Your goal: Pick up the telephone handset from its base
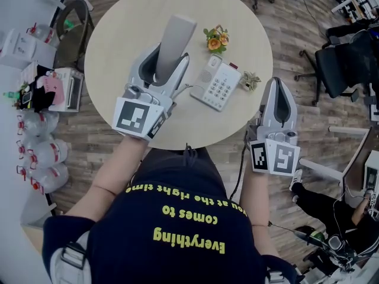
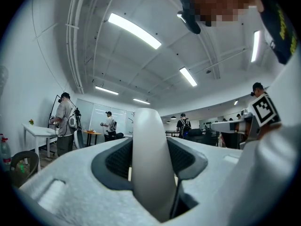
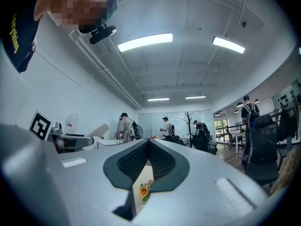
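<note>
My left gripper [image 1: 167,61] is shut on the white telephone handset [image 1: 176,36]. The handset sticks up and away from the jaws, lifted off the base. In the left gripper view the handset [image 2: 149,159] fills the gap between the two dark pads. To its right, the white phone base [image 1: 218,83] with its keypad lies on the round table [image 1: 112,46], its cradle bare. My right gripper [image 1: 277,84] hangs over the table's right edge, shut with nothing in it. Its dark pads [image 3: 162,161] meet in the right gripper view.
A small pot of orange flowers [image 1: 215,38] stands just behind the base, and a little plant [image 1: 250,80] sits to its right. Office chairs [image 1: 343,64] stand at the right. Water bottles [image 1: 35,152] and boxes line the left. Several people stand far off.
</note>
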### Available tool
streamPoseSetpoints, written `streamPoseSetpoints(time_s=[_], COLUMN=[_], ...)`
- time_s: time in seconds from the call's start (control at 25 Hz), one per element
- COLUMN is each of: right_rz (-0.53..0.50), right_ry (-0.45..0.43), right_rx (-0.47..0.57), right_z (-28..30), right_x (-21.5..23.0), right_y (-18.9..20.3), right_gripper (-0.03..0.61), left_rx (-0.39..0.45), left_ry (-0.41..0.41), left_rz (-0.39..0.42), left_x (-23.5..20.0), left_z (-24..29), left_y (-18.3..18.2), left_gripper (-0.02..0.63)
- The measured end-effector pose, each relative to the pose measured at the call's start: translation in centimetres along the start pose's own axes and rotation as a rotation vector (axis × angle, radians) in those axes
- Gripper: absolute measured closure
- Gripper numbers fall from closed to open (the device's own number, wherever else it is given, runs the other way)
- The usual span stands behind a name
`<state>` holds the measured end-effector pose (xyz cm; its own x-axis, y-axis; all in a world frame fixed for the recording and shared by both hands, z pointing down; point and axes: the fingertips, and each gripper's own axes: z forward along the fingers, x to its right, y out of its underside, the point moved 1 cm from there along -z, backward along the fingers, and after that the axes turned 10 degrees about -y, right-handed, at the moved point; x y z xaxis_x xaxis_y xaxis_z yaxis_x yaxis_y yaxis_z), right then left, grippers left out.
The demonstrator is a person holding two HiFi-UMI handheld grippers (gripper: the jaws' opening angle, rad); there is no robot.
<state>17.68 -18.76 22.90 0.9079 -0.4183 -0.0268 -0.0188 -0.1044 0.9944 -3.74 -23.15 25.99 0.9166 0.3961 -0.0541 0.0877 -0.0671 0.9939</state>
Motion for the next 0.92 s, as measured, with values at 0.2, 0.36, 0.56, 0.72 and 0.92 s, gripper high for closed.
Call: streamPoseSetpoints(time_s=[0.2, 0.36, 0.56, 0.72, 0.92], right_rz=[-0.001, 0.001, 0.006, 0.010, 0.011], right_ry=[0.005, 0.014, 0.023, 0.032, 0.033], right_rx=[-0.005, -0.003, -0.004, -0.006, -0.007], right_z=[0.1, 0.0, -0.1, -0.1, 0.3], right_x=[0.1, 0.3, 0.4, 0.7, 0.8], right_y=[0.2, 0.2, 0.4, 0.6, 0.9], right_gripper=[0.568, 0.568, 0.568, 0.568, 0.568], left_rx=[-0.002, -0.008, -0.018, -0.025, -0.027], left_ry=[-0.005, -0.003, -0.010, -0.009, -0.009], left_rz=[0.001, 0.000, 0.007, 0.009, 0.007], left_x=[-0.2, -0.1, -0.1, 0.0, -0.1], left_z=[0.1, 0.1, 0.1, 0.2, 0.5], left_y=[0.1, 0.3, 0.8, 1.1, 1.3], left_gripper=[0.391, 0.391, 0.391, 0.391, 0.391])
